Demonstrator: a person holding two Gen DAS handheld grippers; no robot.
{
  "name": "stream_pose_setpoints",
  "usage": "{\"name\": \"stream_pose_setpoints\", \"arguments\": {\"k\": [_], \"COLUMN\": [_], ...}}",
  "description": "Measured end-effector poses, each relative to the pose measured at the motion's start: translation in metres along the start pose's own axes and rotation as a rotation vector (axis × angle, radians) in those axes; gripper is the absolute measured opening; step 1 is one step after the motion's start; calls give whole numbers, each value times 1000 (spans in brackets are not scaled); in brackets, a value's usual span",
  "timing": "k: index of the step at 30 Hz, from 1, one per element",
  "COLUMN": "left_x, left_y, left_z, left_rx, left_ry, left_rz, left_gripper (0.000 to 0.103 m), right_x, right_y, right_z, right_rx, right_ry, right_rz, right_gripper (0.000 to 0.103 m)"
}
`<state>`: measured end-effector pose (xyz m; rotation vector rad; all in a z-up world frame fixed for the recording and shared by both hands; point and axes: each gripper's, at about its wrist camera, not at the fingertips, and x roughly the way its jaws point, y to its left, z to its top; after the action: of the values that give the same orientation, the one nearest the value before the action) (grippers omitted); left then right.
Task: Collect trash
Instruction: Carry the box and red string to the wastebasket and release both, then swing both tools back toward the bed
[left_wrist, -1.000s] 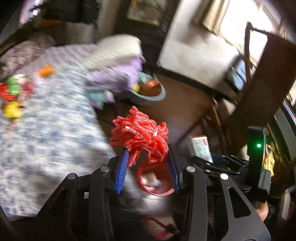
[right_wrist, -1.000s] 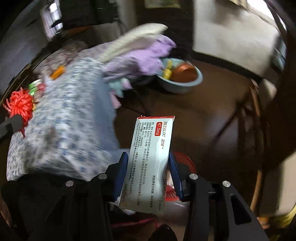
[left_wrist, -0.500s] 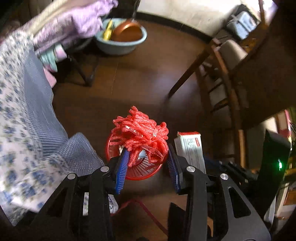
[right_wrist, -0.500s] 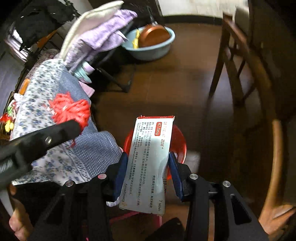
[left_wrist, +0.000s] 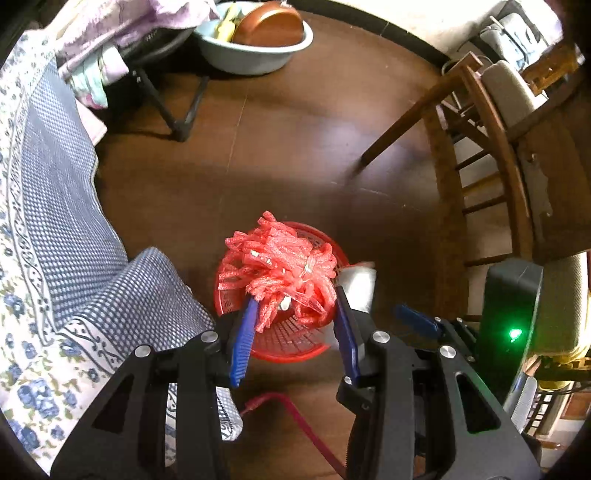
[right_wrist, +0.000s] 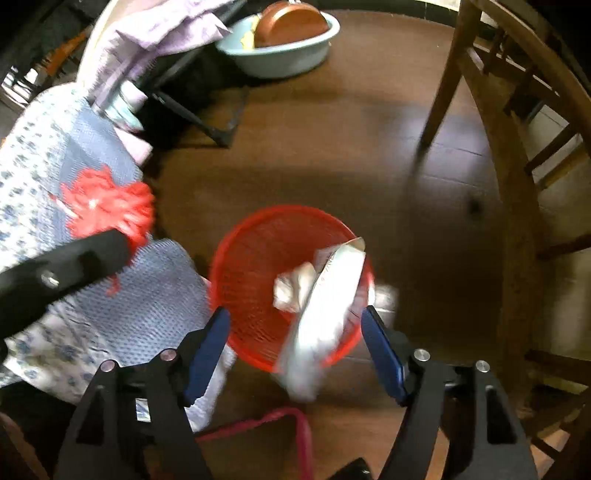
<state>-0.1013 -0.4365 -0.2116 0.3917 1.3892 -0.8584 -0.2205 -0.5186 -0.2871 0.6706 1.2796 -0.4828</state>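
Trash is going into the round red mesh plastic basket (right_wrist: 291, 284) on the brown floor, at my six o'clock.
I am spreading the right gripper (right_wrist: 295, 345); its jaws have just been opening, and the white cardboard medicine box (right_wrist: 325, 306) is dropping blurred over the rim at three o'clock. The left gripper (left_wrist: 295, 332) is clenching the red shredded plastic bundle (left_wrist: 280, 273); I am centring it above the basket before releasing.

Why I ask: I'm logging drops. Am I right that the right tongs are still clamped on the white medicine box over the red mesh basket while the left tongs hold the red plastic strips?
Not quite. The right tongs have just been opening, and the medicine box is loose between them, blurred and dropping at the red mesh basket, as the right wrist view shows. The left tongs do hold the red plastic strips.
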Motion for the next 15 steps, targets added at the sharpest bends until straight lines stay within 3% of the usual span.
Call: {"name": "stream_pose_setpoints", "arguments": {"k": [6, 11, 14, 15], "left_x": [31, 48, 46, 45], "left_y": [3, -3, -8, -8], "left_z": [3, -3, -5, -5], "left_rx": [-39, -24, 0, 1], "left_ry": [109, 181, 178, 178], "left_rz": [-72, -95, -96, -98], "left_gripper": [41, 42, 52, 63], "right_x": [7, -1, -6, -7], "right_y": [-18, -28, -28, -27], "right_z": [-29, -45, -48, -48], "right_rx": [3, 7, -1, -3], "right_ry": [98, 116, 111, 110], "right_rz": [-24, -35, -38, -39], "right_gripper": [72, 72, 72, 72]}}
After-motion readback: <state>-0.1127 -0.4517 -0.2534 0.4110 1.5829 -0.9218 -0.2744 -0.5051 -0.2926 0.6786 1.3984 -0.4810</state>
